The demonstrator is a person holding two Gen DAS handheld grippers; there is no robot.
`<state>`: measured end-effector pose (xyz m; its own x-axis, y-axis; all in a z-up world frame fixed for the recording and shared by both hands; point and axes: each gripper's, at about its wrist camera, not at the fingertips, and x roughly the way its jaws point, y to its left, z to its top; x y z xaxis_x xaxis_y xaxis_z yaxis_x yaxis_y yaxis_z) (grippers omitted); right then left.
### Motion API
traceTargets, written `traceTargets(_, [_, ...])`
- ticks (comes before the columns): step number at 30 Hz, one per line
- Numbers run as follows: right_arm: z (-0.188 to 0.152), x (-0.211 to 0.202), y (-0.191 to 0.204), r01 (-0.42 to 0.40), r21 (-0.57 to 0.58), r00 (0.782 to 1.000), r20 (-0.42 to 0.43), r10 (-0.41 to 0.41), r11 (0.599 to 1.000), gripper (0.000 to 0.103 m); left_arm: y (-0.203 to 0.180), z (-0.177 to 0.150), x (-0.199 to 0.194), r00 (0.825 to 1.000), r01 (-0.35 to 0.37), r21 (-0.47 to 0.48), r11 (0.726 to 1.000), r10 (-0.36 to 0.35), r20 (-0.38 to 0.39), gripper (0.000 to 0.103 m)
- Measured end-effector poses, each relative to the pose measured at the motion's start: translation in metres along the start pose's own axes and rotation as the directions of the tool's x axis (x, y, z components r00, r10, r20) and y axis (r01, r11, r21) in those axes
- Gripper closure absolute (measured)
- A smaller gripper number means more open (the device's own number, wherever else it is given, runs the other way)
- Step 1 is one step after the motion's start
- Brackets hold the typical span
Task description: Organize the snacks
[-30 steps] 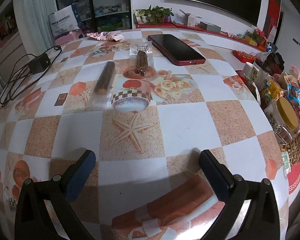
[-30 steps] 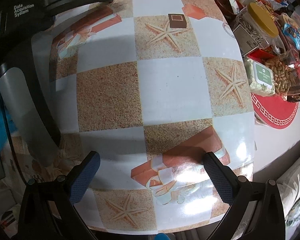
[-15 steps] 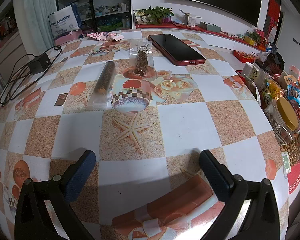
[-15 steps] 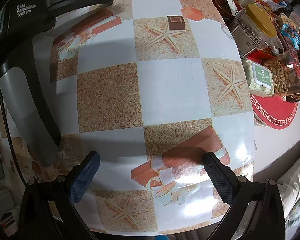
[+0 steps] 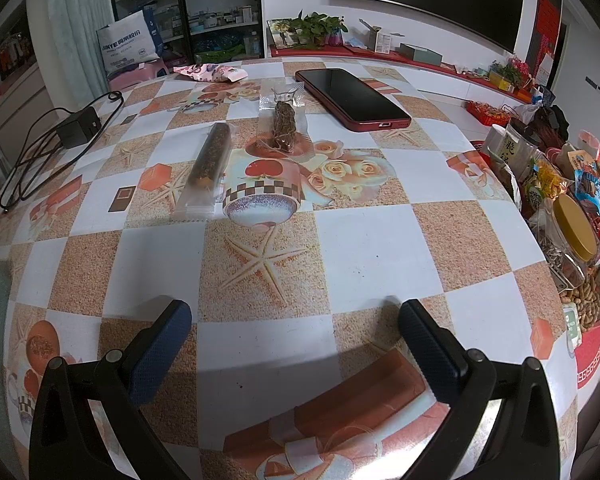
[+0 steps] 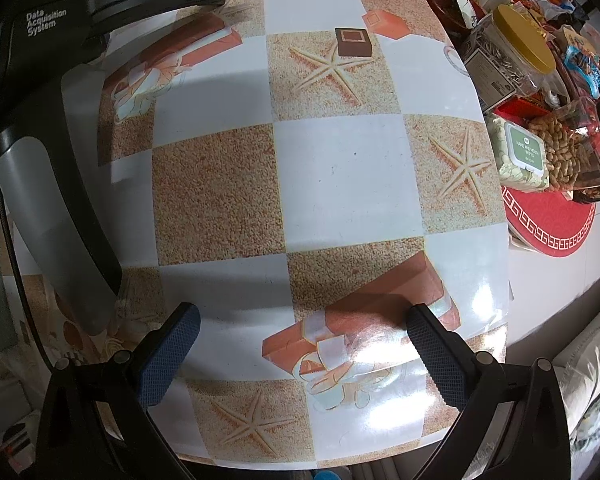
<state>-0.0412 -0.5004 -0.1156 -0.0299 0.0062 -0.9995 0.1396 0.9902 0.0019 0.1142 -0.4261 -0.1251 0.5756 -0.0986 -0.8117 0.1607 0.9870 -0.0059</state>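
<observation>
We hold the left gripper [image 5: 294,320] and the right gripper [image 6: 302,326] low over the near table [image 5: 372,240], both spread wide and empty, probably waiting to pick. The long snack stick [image 5: 210,156] and the shorter dark snack [image 5: 284,126] lie side by side mid-table, apart, long axes running away from us (the stick leaning slightly right at its far end).

Bench [image 5: 364,240] covering: smooth printed sheet, glossy, with bright glare at the lower right of the right wrist view. Two snack sticks [image 5: 210,156] [image 5: 284,126]: clear, shiny plastic wrap. Phone [image 5: 352,98]: glossy dark glass face. Jar [image 6: 512,52]: transparent plastic, matt yellow lid. Finger pads [image 6: 168,356]: blue, finely textured, matt.
</observation>
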Motion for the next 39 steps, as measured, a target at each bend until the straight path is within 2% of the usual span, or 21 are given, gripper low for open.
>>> traceTargets(39, [0.0064, 0.0039, -0.002, 0.002, 0.021, 1.0, -0.028, -0.001, 1.0, 0.0, -0.0003, -0.0012, 0.0023, 1.0, 0.004, 0.002, 1.0, -0.004, 0.001, 0.0])
